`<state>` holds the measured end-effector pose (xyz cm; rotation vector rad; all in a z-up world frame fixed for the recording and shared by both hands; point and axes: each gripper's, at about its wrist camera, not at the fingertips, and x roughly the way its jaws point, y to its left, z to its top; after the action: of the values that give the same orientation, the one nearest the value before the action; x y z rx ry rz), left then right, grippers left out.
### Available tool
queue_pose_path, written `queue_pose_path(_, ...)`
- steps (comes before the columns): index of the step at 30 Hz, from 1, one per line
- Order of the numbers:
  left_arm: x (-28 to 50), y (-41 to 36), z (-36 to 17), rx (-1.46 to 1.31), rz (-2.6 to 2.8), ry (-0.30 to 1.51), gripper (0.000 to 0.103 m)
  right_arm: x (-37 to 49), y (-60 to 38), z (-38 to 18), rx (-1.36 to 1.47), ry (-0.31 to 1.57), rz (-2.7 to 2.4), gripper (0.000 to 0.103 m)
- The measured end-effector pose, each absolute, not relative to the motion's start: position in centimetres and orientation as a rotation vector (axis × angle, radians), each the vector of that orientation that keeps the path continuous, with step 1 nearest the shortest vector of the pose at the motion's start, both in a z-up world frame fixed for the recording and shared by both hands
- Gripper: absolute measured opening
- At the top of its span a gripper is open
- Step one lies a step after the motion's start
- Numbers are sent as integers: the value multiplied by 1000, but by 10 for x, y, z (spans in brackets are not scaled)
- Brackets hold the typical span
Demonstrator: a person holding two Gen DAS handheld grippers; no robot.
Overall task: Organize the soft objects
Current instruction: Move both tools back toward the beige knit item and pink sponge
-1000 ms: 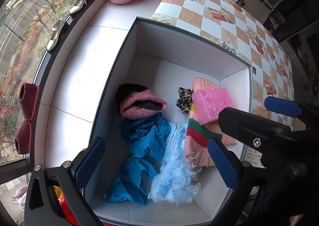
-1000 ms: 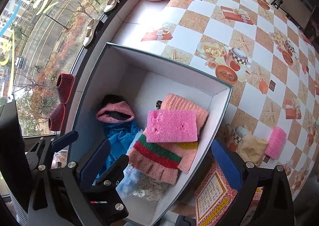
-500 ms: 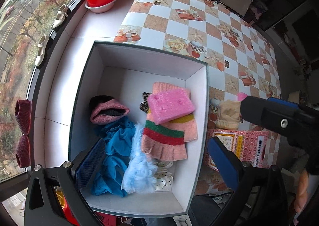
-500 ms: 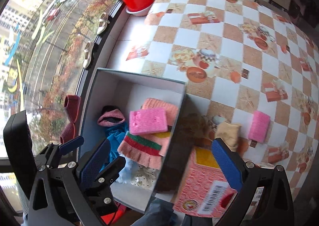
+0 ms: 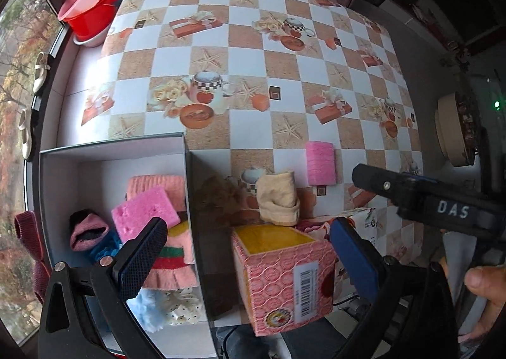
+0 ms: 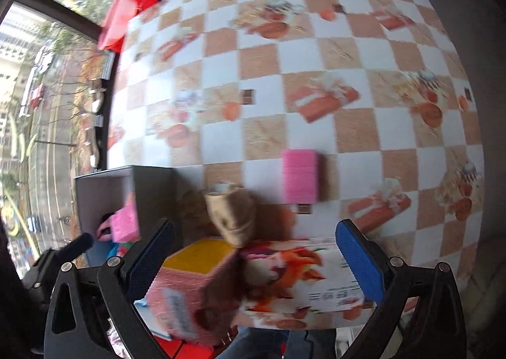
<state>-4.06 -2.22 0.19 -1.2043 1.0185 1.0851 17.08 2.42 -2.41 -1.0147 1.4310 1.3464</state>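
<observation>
soft objects sit mostly in the white box at 8 o'clock in the left wrist view, probably sorted there already: one pink sponge tops one striped knit beside one rolled pink hat. two wait outside: one cream cloth and one pink roll, near centre. left gripper gapes wide, empty. in the blurred right wrist view, right gripper also spreads wide, holding nothing, cloth at 12 o'clock, likely next.
</observation>
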Motion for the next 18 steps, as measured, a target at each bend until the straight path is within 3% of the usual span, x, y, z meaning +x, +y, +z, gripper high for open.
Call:
queue_pose_path(10, -5, 10, -28, -1282, 1088, 1090, 103, 191, 42, -125, -1135, 1526, 1236, 102)
queue_pose_path(17, -1, 17, -40, -1315, 1139, 1132, 103, 169, 56, -169, -1277, 1444, 1273, 102)
queue_pose_path(18, -1, 18, -42, -1317, 1146, 1140, 103, 167, 56, -172, -1293, 1439, 1277, 97)
